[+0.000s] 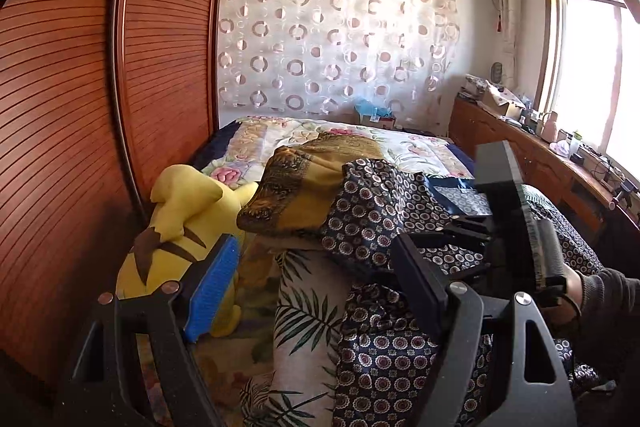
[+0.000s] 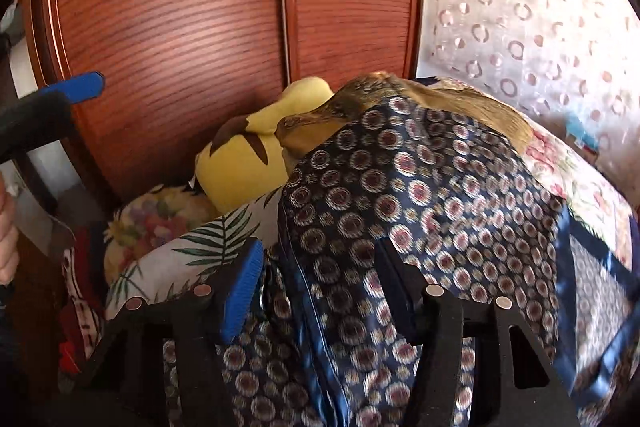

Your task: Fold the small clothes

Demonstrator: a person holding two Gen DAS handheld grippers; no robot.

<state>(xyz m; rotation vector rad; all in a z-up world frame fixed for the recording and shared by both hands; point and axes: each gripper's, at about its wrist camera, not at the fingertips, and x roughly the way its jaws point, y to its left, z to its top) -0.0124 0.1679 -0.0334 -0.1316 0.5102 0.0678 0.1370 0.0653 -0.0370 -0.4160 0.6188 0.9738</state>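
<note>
step: picking up next garment | navy patterned garment (image 2: 420,187) – draped over the pile on the bed (image 1: 420,151), beside yellow plush (image 1: 180,227) | right hand-held gripper (image 2: 320,291) straddles a fold, jaws part-open, pads not visibly pressing | left hand-held gripper (image 1: 316,287) wide, empty – ready to take the other edge

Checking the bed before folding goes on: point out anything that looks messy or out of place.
The clothes are in a crumpled heap, not flat: the navy patterned garment is draped over a mustard-brown cloth and a palm-leaf print piece. A yellow plush toy is wedged between the heap and the wooden wardrobe. No damage shows.
</note>
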